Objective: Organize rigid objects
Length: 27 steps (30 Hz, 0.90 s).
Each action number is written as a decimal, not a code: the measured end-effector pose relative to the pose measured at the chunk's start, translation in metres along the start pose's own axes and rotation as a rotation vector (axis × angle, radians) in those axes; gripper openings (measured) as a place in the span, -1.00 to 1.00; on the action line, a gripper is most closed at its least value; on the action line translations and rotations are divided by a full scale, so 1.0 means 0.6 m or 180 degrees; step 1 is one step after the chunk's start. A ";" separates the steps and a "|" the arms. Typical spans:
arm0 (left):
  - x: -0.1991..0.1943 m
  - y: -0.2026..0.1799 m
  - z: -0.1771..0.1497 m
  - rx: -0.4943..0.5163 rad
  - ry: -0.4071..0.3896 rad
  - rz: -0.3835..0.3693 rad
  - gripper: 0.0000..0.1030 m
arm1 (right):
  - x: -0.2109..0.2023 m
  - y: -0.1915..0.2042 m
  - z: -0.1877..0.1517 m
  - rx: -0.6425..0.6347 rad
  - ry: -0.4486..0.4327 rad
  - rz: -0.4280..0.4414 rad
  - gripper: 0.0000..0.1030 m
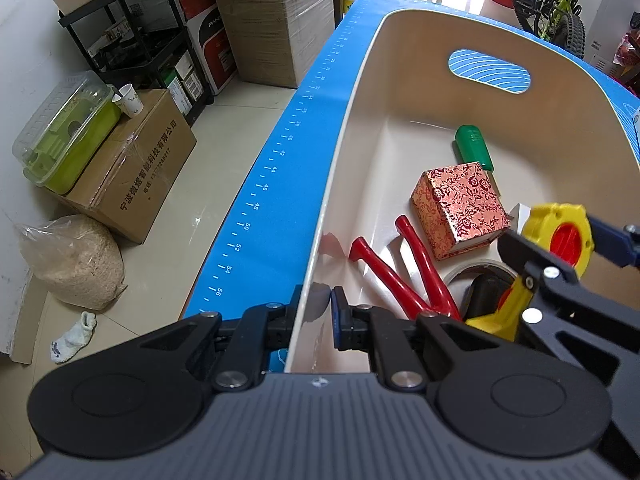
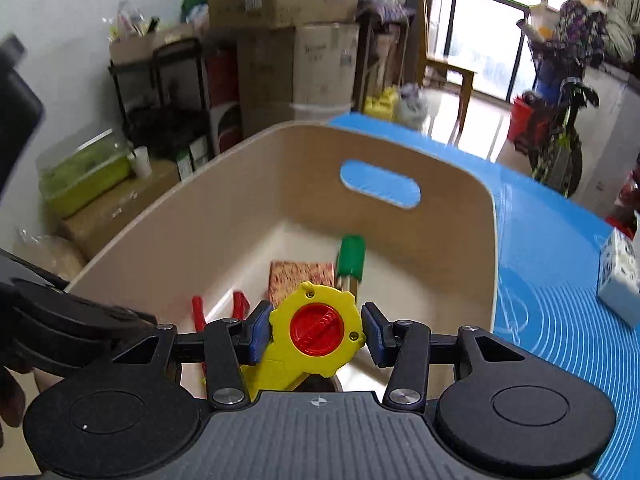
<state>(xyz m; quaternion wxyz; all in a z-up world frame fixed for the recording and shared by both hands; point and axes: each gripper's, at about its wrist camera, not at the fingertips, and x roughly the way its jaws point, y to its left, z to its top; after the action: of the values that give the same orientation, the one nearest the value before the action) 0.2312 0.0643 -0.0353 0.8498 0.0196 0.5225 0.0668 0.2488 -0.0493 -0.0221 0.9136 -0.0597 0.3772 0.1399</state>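
Note:
A beige bin (image 1: 400, 80) stands on the blue mat (image 1: 280, 160). My left gripper (image 1: 318, 308) is shut on the bin's near wall, one finger outside and one inside. My right gripper (image 2: 316, 334) is shut on a yellow reel with a red knob (image 2: 316, 328) and holds it over the bin's near end; the left wrist view also shows the reel (image 1: 560, 216). Inside the bin lie a red patterned box (image 1: 460, 208), a green-handled tool (image 1: 474, 148), red-handled pliers (image 1: 404, 272) and a tape roll (image 1: 472, 276), partly hidden by the right gripper.
A small white and blue box (image 2: 620, 276) sits on the mat right of the bin. Beyond the table's left edge, cardboard boxes (image 1: 136, 176), a green container (image 1: 68, 132) and a sack (image 1: 76, 264) stand on the floor. A bicycle (image 1: 560, 4) is at the back.

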 end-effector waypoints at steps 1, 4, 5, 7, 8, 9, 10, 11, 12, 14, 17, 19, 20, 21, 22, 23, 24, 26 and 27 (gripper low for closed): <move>0.000 0.000 0.001 -0.0002 -0.0002 -0.0006 -0.73 | 0.002 -0.004 -0.002 0.0026 0.0044 0.0010 0.02; -0.001 0.000 0.002 0.0000 0.0000 0.0005 -0.73 | -0.002 -0.010 -0.002 0.0100 0.0021 0.0021 0.20; -0.001 0.000 0.003 -0.0002 -0.0002 0.0003 -0.72 | -0.005 -0.012 -0.001 0.0105 0.0014 0.0029 0.24; -0.002 0.000 0.003 0.0005 -0.0005 0.0009 -0.72 | -0.011 -0.016 0.001 0.0134 -0.0007 0.0022 0.38; -0.002 0.000 0.003 0.0002 -0.0004 0.0008 -0.72 | -0.015 -0.021 0.004 0.0153 -0.0026 0.0027 0.46; -0.002 0.000 0.003 0.0001 -0.0005 0.0005 -0.72 | -0.018 -0.023 0.005 0.0175 -0.0052 0.0038 0.50; -0.002 -0.001 0.002 -0.0003 -0.0004 0.0004 -0.72 | -0.023 -0.026 0.006 0.0192 -0.0073 0.0045 0.50; -0.002 -0.001 0.002 -0.0002 -0.0004 0.0004 -0.72 | -0.029 -0.029 0.007 0.0211 -0.0099 0.0043 0.53; -0.002 -0.001 0.001 0.0000 -0.0007 0.0004 -0.72 | -0.030 -0.033 0.011 0.0228 -0.0128 0.0038 0.58; -0.001 -0.003 0.001 0.0004 -0.0009 0.0003 -0.72 | -0.041 -0.039 0.013 0.0263 -0.0211 0.0016 0.62; -0.002 0.000 0.000 0.0002 -0.0012 0.0004 -0.72 | -0.055 -0.047 0.021 0.0313 -0.0325 -0.0019 0.68; -0.003 0.000 0.000 0.0000 -0.0025 0.0009 -0.72 | -0.063 -0.053 0.023 0.0347 -0.0390 -0.0047 0.73; -0.002 -0.001 0.001 -0.0001 -0.0028 0.0011 -0.72 | -0.065 -0.055 0.024 0.0361 -0.0416 -0.0059 0.76; -0.003 0.000 0.001 -0.0005 -0.0029 0.0011 -0.72 | -0.069 -0.057 0.023 0.0375 -0.0443 -0.0075 0.79; -0.003 0.000 0.000 -0.0008 -0.0029 0.0012 -0.72 | -0.072 -0.060 0.022 0.0386 -0.0457 -0.0087 0.81; -0.003 0.000 0.000 -0.0009 -0.0033 0.0013 -0.72 | -0.073 -0.062 0.022 0.0399 -0.0466 -0.0098 0.82; -0.005 0.000 0.000 -0.0004 -0.0046 0.0022 -0.71 | -0.075 -0.065 0.021 0.0418 -0.0474 -0.0100 0.82; -0.010 -0.003 0.000 0.0012 -0.0090 0.0053 -0.67 | -0.079 -0.069 0.019 0.0460 -0.0484 -0.0105 0.84; -0.015 -0.003 0.000 0.0012 -0.0125 0.0064 -0.63 | -0.080 -0.070 0.019 0.0479 -0.0486 -0.0105 0.86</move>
<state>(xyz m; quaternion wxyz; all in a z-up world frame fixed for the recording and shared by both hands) 0.2271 0.0614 -0.0275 0.8592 0.0278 0.5056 0.0739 0.2366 -0.0971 0.0198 0.9437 0.0137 0.3148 0.1003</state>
